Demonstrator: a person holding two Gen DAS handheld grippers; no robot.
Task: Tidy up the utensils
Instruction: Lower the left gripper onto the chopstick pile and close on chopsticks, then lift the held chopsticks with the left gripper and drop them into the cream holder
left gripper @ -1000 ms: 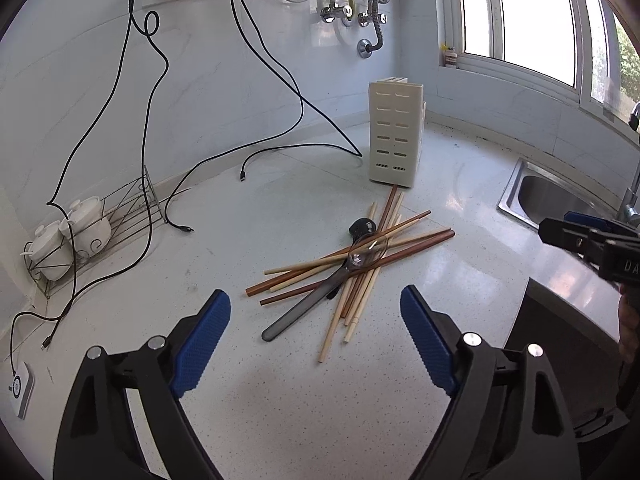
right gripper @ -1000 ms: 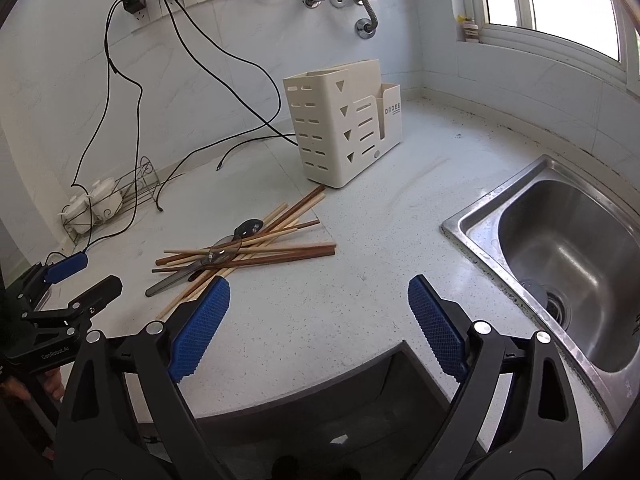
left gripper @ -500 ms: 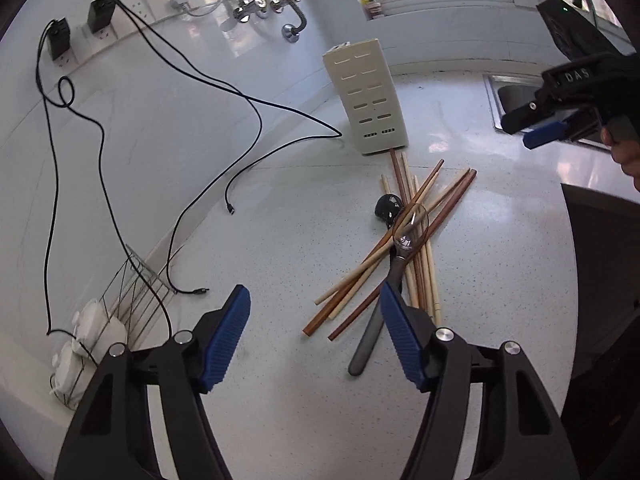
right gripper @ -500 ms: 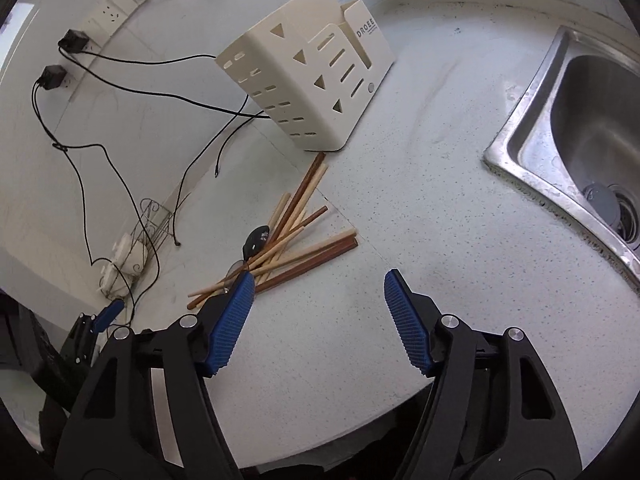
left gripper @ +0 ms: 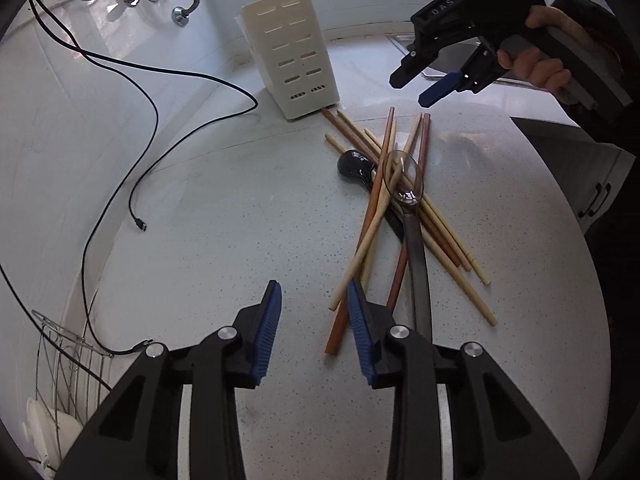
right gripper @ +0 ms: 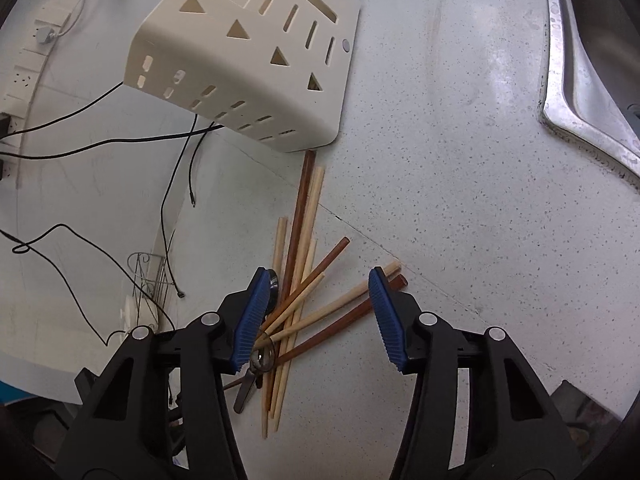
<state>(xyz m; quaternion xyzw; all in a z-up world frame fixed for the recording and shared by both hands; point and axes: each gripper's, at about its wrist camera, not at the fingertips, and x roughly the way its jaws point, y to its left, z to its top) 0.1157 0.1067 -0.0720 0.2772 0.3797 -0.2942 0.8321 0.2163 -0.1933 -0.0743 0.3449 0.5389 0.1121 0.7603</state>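
A heap of chopsticks [left gripper: 404,216] and two spoons [left gripper: 414,240] was seen lying on the speckled desk [left gripper: 240,208], just in front of the cream utensil holder [left gripper: 290,52]. The left hand-held gripper [left gripper: 314,320] and the right hand-held gripper [right gripper: 316,316] were both closing, half-narrowed, with nothing gripped.

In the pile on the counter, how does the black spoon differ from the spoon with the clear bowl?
The black spoon has an opaque, glossy dark bowl; the clear-bowled spoon has a see-through bowl on a dark handle. The black spoon lies under the chopsticks, mostly hidden; the clear-bowled spoon rests on top, handle exposed. Both lie in the same heap.
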